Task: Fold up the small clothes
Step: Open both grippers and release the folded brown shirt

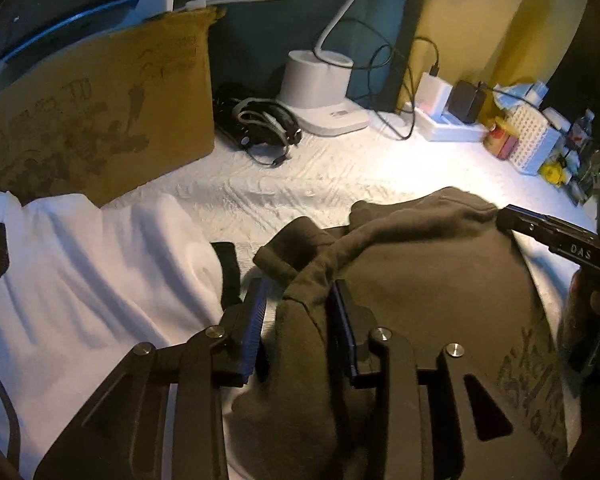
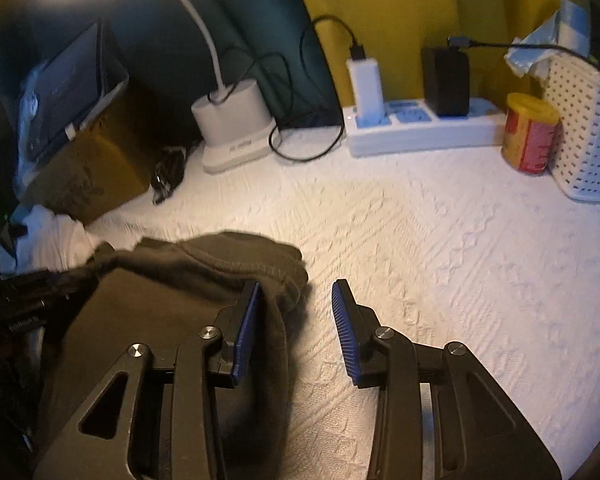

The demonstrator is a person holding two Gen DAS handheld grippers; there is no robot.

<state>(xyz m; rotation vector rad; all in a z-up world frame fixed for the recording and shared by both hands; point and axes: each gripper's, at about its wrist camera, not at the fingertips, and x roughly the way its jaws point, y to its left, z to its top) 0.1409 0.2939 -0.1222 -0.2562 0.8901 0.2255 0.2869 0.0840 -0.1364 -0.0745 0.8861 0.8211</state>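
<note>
The dark olive garment (image 1: 440, 292) lies bunched on the near part of the bench (image 2: 440, 248), which is covered in a white textured cloth. A twisted fold of it runs between the left gripper (image 1: 300, 292)'s jaws, which stand partly open; the left pad clears it, the right pad is at its edge. The right gripper (image 2: 296, 292) has its jaws apart and empty, the left pad beside the garment's hem. A white garment (image 1: 100, 272) lies to the left. At the far edge stand a cardboard box (image 1: 108, 120), a coiled black cable (image 1: 260, 128), a lit lamp's white base (image 2: 236, 124), a power strip (image 2: 420, 128), a yellow-red can (image 2: 530, 138) and a white perforated basket (image 2: 588, 132), before teal and yellow curtains.
</note>
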